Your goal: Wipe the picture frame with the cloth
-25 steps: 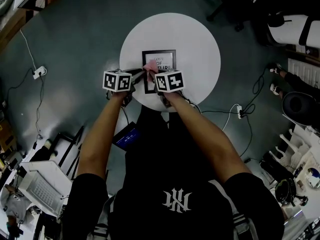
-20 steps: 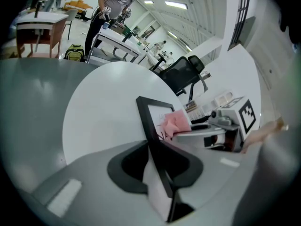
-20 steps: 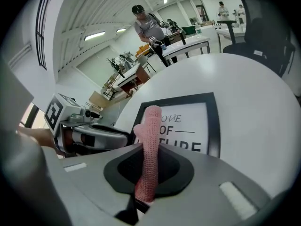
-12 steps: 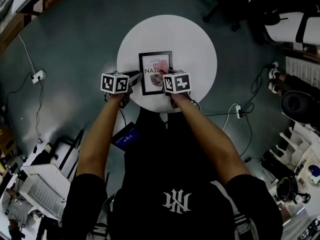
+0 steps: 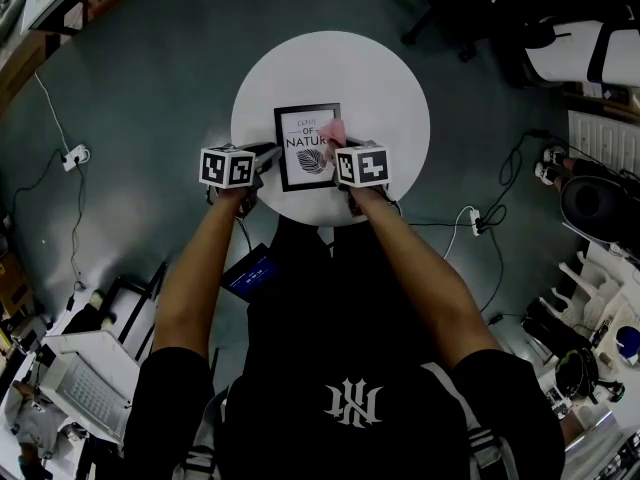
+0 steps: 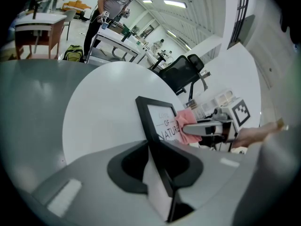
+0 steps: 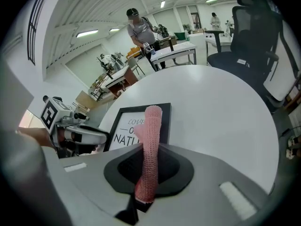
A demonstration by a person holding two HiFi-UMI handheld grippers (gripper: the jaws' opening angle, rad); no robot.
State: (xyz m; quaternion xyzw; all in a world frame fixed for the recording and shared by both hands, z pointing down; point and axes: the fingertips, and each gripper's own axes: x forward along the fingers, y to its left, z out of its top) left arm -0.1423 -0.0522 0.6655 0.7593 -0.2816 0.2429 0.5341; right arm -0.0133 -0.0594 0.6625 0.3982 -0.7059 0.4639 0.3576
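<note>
picture frame (image 5: pixel 307 146), black-edged with a printed leaf sheet, sat over the near half of the round white table (image 5: pixel 390 78). the wiping looked to be mid-course: the pink cloth (image 5: pixel 333 133) met the frame's right side, above the table's middle. no dirt showed, so how much of the glass and border had been covered could not be judged, and the left side and the rim probably remained. the left gripper (image 6: pixel 160 173), at the table's near-left edge, was clamped on the frame's left border and steadied it. the right gripper (image 7: pixel 148 173) was pinched tight on the folded cloth, which stuck out past its jaws.
</note>
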